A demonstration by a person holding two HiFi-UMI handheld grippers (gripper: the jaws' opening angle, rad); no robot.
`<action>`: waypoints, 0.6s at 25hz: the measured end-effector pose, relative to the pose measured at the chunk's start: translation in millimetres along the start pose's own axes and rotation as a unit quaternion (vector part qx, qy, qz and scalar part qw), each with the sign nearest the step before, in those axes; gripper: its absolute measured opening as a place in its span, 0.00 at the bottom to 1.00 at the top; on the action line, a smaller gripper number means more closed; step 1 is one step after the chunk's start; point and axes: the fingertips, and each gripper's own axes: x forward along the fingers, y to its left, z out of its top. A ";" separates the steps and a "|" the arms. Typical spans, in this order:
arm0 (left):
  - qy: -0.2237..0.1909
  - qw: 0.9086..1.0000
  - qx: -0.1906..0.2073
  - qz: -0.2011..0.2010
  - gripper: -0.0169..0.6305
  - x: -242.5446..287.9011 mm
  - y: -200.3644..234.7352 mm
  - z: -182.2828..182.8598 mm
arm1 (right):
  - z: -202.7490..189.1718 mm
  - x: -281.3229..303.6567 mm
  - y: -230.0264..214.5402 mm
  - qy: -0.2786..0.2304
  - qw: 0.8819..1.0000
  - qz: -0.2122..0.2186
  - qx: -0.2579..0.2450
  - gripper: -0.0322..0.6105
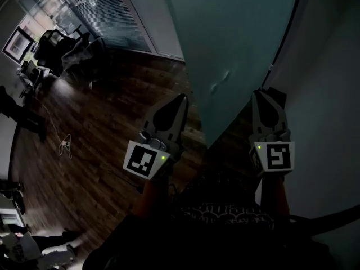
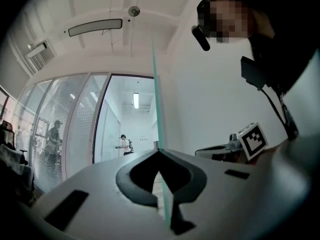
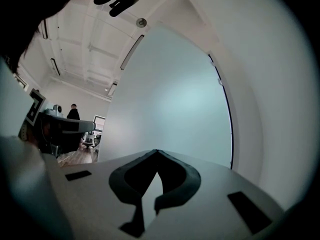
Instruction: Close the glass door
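Note:
The glass door [image 1: 236,44] is a tall teal pane that stands ajar between my two grippers. In the left gripper view only its thin green edge [image 2: 155,99] shows, running straight up from the jaw tips. My left gripper [image 1: 181,98] is shut with nothing in it, its tips just left of that edge. My right gripper [image 1: 260,93] is also shut and empty, pointing at the door's broad face [image 3: 175,99] near the dark door frame [image 3: 227,119]. Whether either gripper touches the glass I cannot tell.
Dark wooden floor [image 1: 101,139] stretches to the left, with a loose cable [image 1: 66,145] lying on it. Office chairs [image 1: 62,49] stand by windows with blinds [image 1: 107,10]. A white wall [image 1: 332,106] lies to the right. A person [image 2: 123,144] stands far down the corridor.

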 end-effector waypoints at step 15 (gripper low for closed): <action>0.016 0.997 0.005 0.075 0.03 -19.9 31.6 -1.9 | -11.9 43.9 30.5 0.017 0.997 0.077 -0.002 0.05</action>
